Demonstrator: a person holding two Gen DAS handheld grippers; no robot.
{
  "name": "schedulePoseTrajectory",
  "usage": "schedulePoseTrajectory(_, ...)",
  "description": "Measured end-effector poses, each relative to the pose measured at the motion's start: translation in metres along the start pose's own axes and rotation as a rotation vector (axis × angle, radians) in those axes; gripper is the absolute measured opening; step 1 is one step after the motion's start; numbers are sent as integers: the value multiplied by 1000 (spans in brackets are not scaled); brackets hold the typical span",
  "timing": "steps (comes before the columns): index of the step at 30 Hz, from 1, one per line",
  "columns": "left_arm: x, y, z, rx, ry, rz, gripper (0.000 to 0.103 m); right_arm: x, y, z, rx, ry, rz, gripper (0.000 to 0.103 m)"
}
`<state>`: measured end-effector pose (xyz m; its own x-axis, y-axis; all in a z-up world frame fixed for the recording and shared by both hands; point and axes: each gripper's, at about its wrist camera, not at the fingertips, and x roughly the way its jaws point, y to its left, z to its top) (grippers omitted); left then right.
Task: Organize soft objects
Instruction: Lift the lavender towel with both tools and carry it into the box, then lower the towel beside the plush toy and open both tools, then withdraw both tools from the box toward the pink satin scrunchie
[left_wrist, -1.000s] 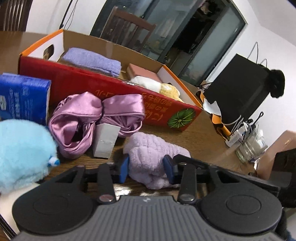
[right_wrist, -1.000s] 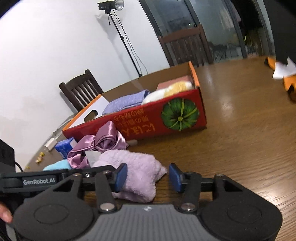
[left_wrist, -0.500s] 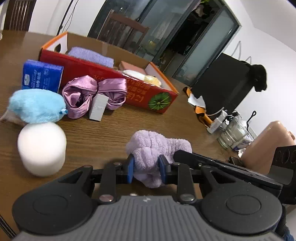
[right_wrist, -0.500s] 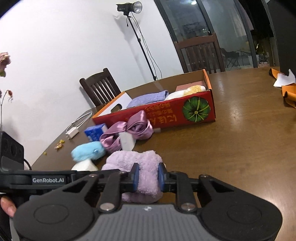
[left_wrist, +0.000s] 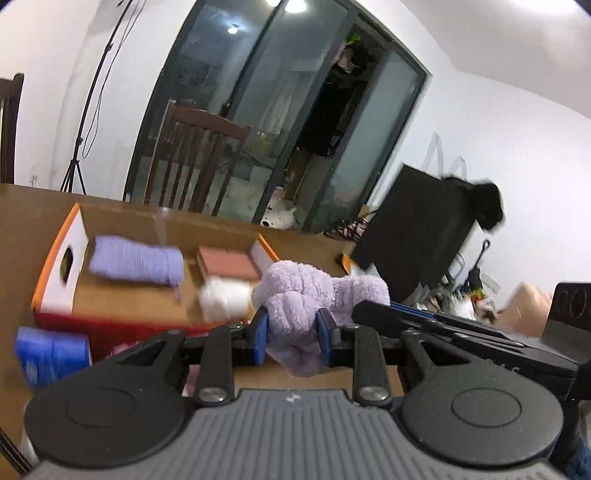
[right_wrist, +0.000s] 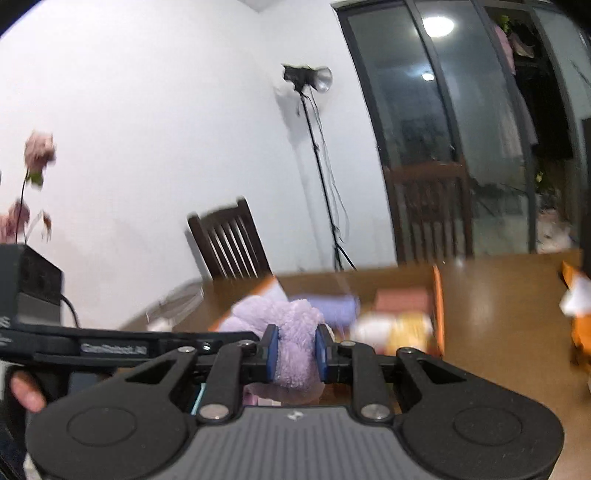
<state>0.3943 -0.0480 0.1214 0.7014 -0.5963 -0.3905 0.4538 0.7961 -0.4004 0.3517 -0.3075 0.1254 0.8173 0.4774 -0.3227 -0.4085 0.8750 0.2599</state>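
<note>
Where box (left_wrist: 55, 280) opens, lie towel (left_wrist: 136, 264), plush (left_wrist: 225, 302).

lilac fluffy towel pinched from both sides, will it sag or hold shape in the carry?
The lilac fluffy towel likely sags: it bulges above the left tongs and droops below them. Probably light and compressible, since the right tongs squeeze it narrow. Plush pile suggests little slip.

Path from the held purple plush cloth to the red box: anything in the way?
Nothing visible blocks it. Both tools, left and right, grip the fluffy purple cloth above the table, and the box lies open-topped just ahead, with bare floor showing between the items inside.
</note>
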Motion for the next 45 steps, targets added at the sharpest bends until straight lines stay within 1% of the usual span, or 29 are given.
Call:
schedulePoseTrajectory(2, 26, 19, 19, -52, 33, 12, 28, 29, -20, 21, 56, 27, 18, 19)
schedulePoseTrajectory(5, 68, 46, 32, -97, 90, 61, 28, 86, -55, 39, 174, 129, 34, 19)
schedulePoseTrajectory(9, 105, 71, 24, -103, 183, 122, 28, 150, -80, 38, 214, 288, -14, 19)
schedulePoseTrajectory(11, 116, 77, 16, -72, 221, 142, 28, 173, -87, 32, 233, 382, -39, 19)
schedulePoseTrajectory(12, 119, 81, 13, -63, 228, 142, 29, 182, -89, 29, 229, 425, -52, 19)
schedulePoseTrajectory(14, 123, 84, 7, -46, 249, 128, 30, 191, -88, 25, 196, 468, -86, 19)
schedulePoseTrajectory(16, 125, 84, 5, -15, 248, 135, 32, 195, -85, 23, 163, 495, -113, 19)
schedulePoseTrajectory(18, 126, 85, 6, -1, 252, 145, 37, 201, -80, 21, 134, 528, -130, 20)
schedulePoseTrajectory(20, 123, 85, 9, 8, 237, 167, 44, 209, -80, 18, 112, 566, -144, 20)
schedulePoseTrajectory(23, 121, 92, 18, 9, 196, 206, 44, 217, -80, 18, 101, 604, -146, 19)
schedulePoseTrajectory(26, 111, 97, 24, -20, 187, 221, 44, 220, -85, 20, 94, 637, -146, 19)
schedulePoseTrajectory(28, 100, 95, 27, -11, 172, 232, 44, 222, -81, 22, 81, 647, -148, 22)
schedulePoseTrajectory(30, 84, 89, 31, 16, 149, 238, 45, 221, -76, 23, 63, 643, -159, 26)
schedulePoseTrajectory(31, 75, 87, 32, 29, 137, 242, 49, 218, -72, 25, 54, 632, -167, 31)
schedulePoseTrajectory(32, 65, 84, 34, 43, 125, 249, 54, 213, -68, 28, 51, 618, -173, 39)
schedulePoseTrajectory(33, 57, 82, 35, 53, 117, 257, 56, 205, -64, 32, 53, 594, -176, 44)
schedulePoseTrajectory(34, 46, 79, 37, 63, 108, 272, 57, 196, -58, 36, 47, 569, -174, 52)
schedulePoseTrajectory(37, 17, 70, 41, 94, 79, 302, 60, 167, -43, 48, 12, 504, -171, 54)
schedulePoseTrajectory(40, -18, 54, 39, 155, 15, 348, 71, 127, -29, 65, -13, 403, -174, 64)
schedulePoseTrajectory(42, -39, 45, 36, 189, -19, 366, 76, 96, -20, 74, -18, 318, -179, 66)
schedulePoseTrajectory(44, -60, 35, 31, 214, -46, 375, 84, 66, -10, 80, -26, 248, -172, 68)
schedulePoseTrajectory(45, -71, 30, 29, 223, -69, 376, 85, 50, -4, 82, -36, 209, -166, 69)
